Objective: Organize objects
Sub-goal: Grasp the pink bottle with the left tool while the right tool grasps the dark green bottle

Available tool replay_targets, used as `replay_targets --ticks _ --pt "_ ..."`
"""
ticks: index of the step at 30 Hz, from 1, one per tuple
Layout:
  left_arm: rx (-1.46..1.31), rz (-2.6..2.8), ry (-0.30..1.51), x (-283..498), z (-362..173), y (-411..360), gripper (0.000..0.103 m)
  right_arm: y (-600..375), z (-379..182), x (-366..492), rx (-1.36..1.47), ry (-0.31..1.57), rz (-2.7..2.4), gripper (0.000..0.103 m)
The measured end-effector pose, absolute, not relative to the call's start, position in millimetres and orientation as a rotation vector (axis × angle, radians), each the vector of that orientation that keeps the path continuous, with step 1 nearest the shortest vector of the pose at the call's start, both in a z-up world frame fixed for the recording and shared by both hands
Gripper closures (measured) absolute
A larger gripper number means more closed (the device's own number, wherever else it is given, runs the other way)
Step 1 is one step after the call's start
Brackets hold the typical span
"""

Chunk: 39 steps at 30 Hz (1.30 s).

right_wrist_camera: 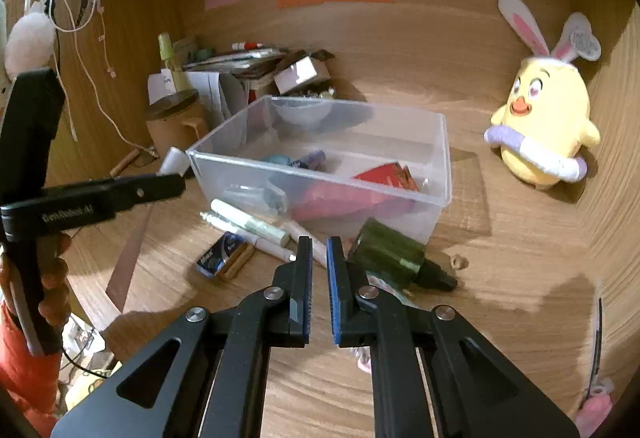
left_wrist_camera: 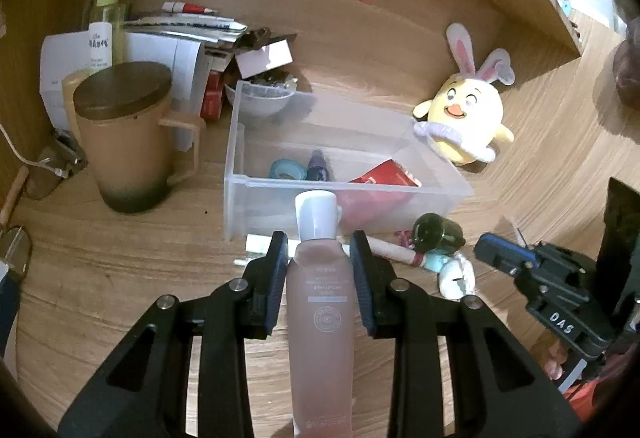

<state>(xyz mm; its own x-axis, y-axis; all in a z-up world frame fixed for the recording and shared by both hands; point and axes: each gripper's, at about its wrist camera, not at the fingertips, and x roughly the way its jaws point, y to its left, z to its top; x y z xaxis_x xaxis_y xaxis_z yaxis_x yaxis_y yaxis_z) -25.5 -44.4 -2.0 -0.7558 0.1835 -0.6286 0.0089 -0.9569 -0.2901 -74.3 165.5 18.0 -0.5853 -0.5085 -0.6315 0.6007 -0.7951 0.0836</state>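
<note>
My left gripper (left_wrist_camera: 320,244) is shut on a pink bottle (left_wrist_camera: 322,310) with a white cap, held just in front of the clear plastic bin (left_wrist_camera: 256,194). The bin holds a blue tape roll (left_wrist_camera: 283,169), a small purple bottle (left_wrist_camera: 318,166) and a red packet (left_wrist_camera: 386,174). My right gripper (right_wrist_camera: 319,250) is nearly closed and empty, above the desk in front of the bin (right_wrist_camera: 436,158). A dark green bottle (right_wrist_camera: 390,258) lies just right of it, white markers (right_wrist_camera: 248,222) just left. The left gripper (right_wrist_camera: 100,198) shows in the right wrist view.
A tan lidded mug (left_wrist_camera: 128,142) stands left of the bin, a yellow bunny-eared plush (left_wrist_camera: 466,118) at the right. Papers, boxes and a spray bottle (left_wrist_camera: 106,10) crowd the back left. A small blue battery box (right_wrist_camera: 226,256) lies on the wooden desk.
</note>
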Motion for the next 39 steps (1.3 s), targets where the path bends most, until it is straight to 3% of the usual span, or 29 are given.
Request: replay_targets --ticks 4,12,16,18,20,32,35,39 --pt "-1.035 2.830 -0.407 -25.6 3.9 -41.8 0.071 176.9 9.3 -78.9 0.945 0.172 -2.344 0.090" --pt "-0.961 2.873 -0.371 -34.1 23.2 -41.6 0.071 201.0 3.0 -101.6 1.009 0.157 -2.455 0.052" --pt "-0.931 2.895 -0.351 -43.2 33.5 -42.6 0.072 197.9 1.6 -115.1 1.031 0.151 -2.444 0.045" --pt "-0.921 2.898 -0.348 -49.5 37.2 -43.0 0.071 191.8 0.2 -121.7 1.039 0.144 -2.423 0.031" --pt "-0.920 2.900 -0.344 -56.2 39.1 -42.7 0.071 185.3 -2.3 -128.3 1.046 0.148 -2.419 0.025" --pt "-0.957 2.895 -0.334 -97.0 45.5 -45.6 0.071 164.6 -19.2 -150.5 1.094 0.261 -2.405 0.026" --pt "-0.978 2.894 -0.330 -106.9 43.9 -46.0 0.071 163.1 -20.7 -148.9 1.091 0.277 -2.397 0.043" --pt "-1.016 2.890 -0.333 -119.2 38.9 -48.6 0.071 163.0 -21.0 -146.0 1.081 0.269 -2.401 0.043"
